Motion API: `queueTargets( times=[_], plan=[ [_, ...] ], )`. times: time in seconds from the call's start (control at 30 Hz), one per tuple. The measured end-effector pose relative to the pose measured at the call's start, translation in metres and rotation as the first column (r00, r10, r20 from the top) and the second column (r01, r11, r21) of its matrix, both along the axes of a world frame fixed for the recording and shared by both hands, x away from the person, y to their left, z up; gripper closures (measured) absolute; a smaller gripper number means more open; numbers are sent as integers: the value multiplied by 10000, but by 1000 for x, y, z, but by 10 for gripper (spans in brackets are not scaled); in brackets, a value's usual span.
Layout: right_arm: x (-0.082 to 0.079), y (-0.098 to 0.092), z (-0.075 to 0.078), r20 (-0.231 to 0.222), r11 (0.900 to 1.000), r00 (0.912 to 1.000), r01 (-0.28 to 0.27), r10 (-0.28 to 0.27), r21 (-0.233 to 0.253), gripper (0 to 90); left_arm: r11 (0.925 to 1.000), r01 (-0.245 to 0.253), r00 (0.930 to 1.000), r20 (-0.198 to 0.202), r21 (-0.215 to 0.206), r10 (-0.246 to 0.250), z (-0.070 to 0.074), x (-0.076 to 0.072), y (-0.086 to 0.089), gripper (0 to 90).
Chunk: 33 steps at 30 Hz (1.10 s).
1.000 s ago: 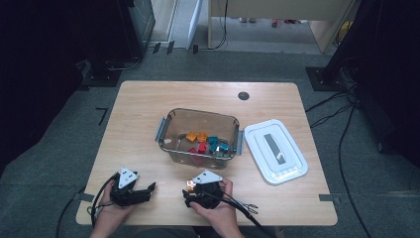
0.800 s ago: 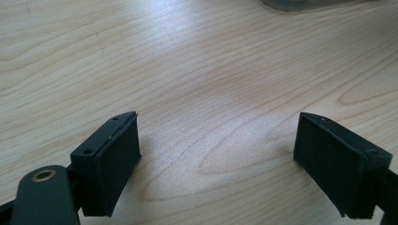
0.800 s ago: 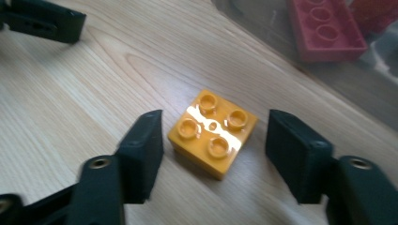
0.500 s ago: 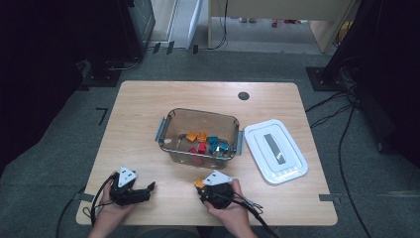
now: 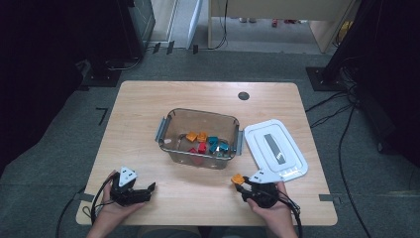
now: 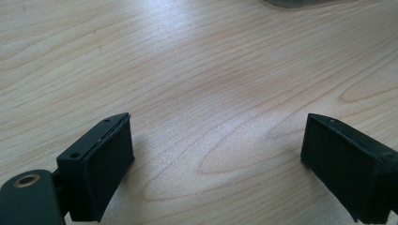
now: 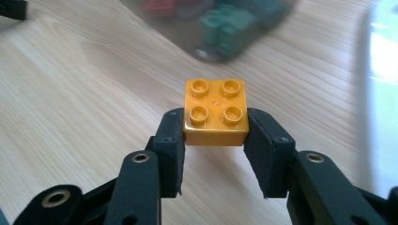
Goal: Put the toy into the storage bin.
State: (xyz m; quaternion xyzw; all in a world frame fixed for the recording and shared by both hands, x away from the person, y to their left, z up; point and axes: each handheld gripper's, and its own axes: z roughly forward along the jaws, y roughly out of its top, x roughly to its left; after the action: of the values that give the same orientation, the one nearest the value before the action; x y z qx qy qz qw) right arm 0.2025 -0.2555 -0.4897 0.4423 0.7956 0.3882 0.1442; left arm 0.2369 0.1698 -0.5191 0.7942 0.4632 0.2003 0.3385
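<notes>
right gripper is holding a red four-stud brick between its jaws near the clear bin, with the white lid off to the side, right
Not quite: the brick in the right gripper is orange, not red, as the right gripper view shows. The rest holds: four studs, gripped between the jaws near the clear bin, with the white lid lying beside it.

Layout: bin (image 5: 171,130) at the middle of the table (image 5: 143,106), with blocks (image 5: 204,141) inside it. Lid (image 5: 275,147) lies on the table just right of the bin. Left gripper (image 5: 142,193) near the front left edge; right gripper (image 5: 238,181), gripping a block (image 5: 237,179), in front of the lid.
</notes>
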Motion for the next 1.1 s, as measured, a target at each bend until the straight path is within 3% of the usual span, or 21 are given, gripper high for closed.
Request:
queueTargets(
  times=[0.23, 0.5, 0.87, 1.1],
  plan=[
    [3, -32, 11, 85, 9985, 9988, 478, -481, 277, 601, 10000, -23, 10000, -7, 6, 23, 0, 0, 0, 86],
    [1, -43, 29, 19, 10000, 10000, -11, 11, 85, 602, 10000, 5, 10000, -26, 21, -5, 0, 1, 0, 81],
    [10, -49, 86, 448, 9988, 9978, -477, 480, -65, 601, 10000, -5, 10000, -21, 10, 5, 0, 1, 0, 80],
    [33, -34, 118, 570, 9964, 9949, -840, 831, 148, 601, 10000, 6, 10000, -32, 14, -6, 0, 1, 0, 80]
  ],
)
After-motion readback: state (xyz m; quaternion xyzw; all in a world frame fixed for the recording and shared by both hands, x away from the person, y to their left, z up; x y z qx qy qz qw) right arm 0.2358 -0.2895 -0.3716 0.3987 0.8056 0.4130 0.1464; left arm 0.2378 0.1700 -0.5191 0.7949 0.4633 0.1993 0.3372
